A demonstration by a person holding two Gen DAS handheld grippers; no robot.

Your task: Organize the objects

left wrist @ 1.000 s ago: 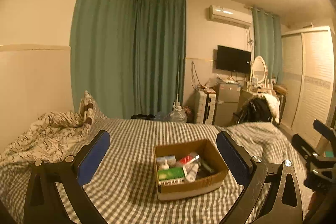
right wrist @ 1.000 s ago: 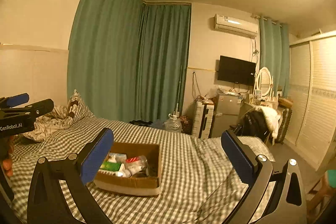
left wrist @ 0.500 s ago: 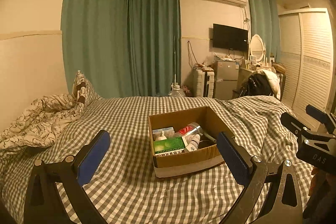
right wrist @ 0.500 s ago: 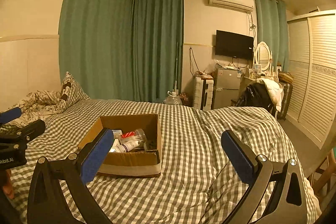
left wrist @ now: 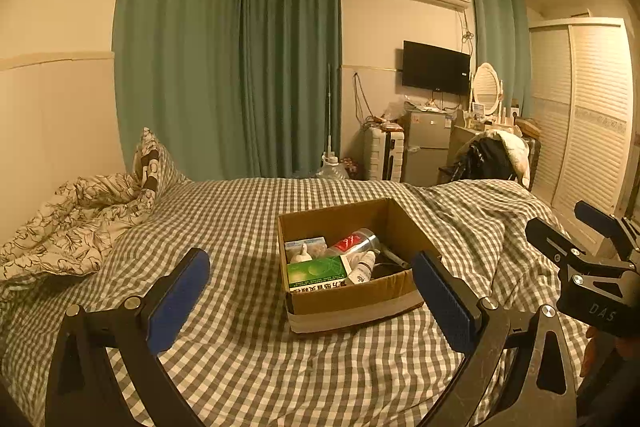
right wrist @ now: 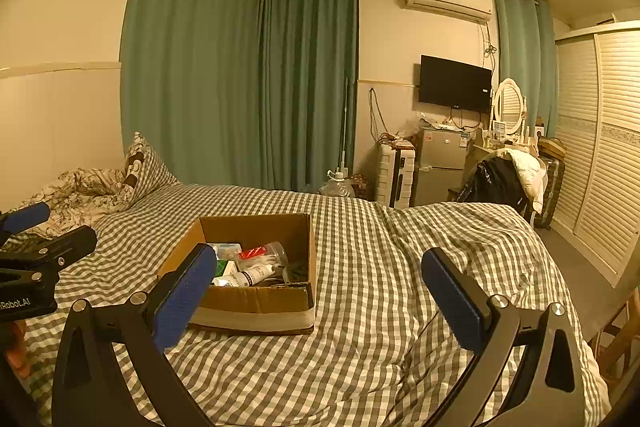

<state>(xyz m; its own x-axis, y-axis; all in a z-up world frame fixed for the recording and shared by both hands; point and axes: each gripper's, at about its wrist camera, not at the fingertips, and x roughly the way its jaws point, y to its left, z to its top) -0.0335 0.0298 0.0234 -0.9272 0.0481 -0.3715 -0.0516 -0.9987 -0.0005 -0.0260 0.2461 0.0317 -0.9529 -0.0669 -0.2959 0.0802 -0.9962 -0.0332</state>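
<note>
My left gripper (left wrist: 310, 285) and right gripper (right wrist: 316, 283) hang spread and empty above the bed (left wrist: 240, 219). The box (left wrist: 352, 301) sits mid-bed, its items (left wrist: 316, 269) jumbled inside. Any reach inside should descend vertically, clearing the walls.

My left gripper (left wrist: 310, 291) has two black arms with blue pads (left wrist: 178, 301) and round silver screws. My right gripper (right wrist: 320, 291) looks the same. From the side, one frame has white letters "DAS" and the other says "Robot.AI".
</note>
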